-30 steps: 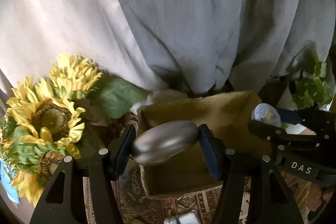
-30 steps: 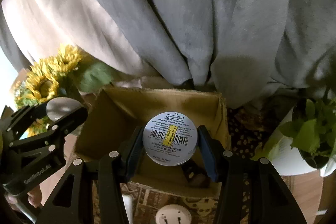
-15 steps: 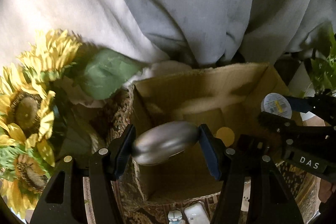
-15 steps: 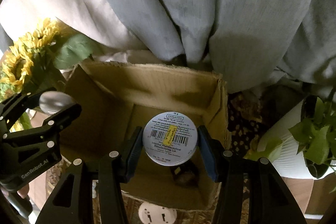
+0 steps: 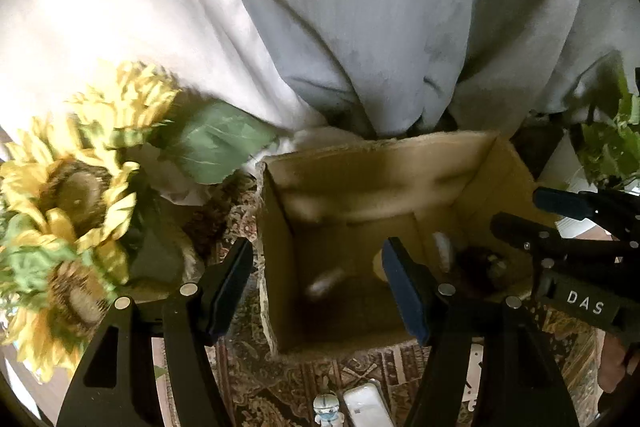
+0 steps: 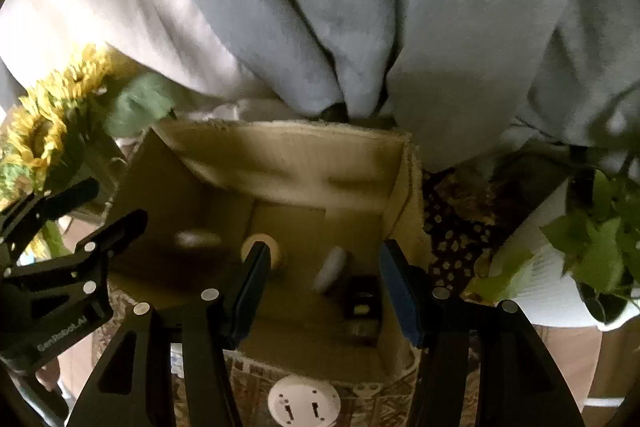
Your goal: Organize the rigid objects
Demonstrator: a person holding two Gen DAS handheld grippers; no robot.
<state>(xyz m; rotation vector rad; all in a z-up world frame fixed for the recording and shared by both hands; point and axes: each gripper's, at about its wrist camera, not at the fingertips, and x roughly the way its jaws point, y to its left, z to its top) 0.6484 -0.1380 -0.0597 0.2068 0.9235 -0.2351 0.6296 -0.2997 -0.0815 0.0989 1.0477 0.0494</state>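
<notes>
An open cardboard box [image 5: 380,151] [image 6: 288,135] stands on a patterned cloth below both grippers. My left gripper [image 5: 318,287] hangs over it with jaws opening and nothing between the pads. The silver oval case [image 5: 325,283] [image 6: 198,239] shows blurred inside the box beneath it. My right gripper [image 6: 324,291] is also over the box, jaws opening and empty. The round white tin [image 6: 334,269] [image 5: 442,251] is a blur inside the box near a dark object [image 6: 362,303] and a round beige piece [image 6: 260,247]. Each gripper shows in the other's view: right gripper [image 5: 560,223], left gripper [image 6: 92,203].
Sunflowers [image 5: 76,195] crowd the box's left side. A leafy plant in a white pot [image 6: 560,267] stands to its right. Grey draped fabric [image 5: 360,7] hangs behind. A round white device [image 6: 304,401] and small white items [image 5: 366,407] lie on the cloth in front.
Both grippers have opened. The silver case has left the left jaws and the round tin the right jaws; both are now down in the box.
</notes>
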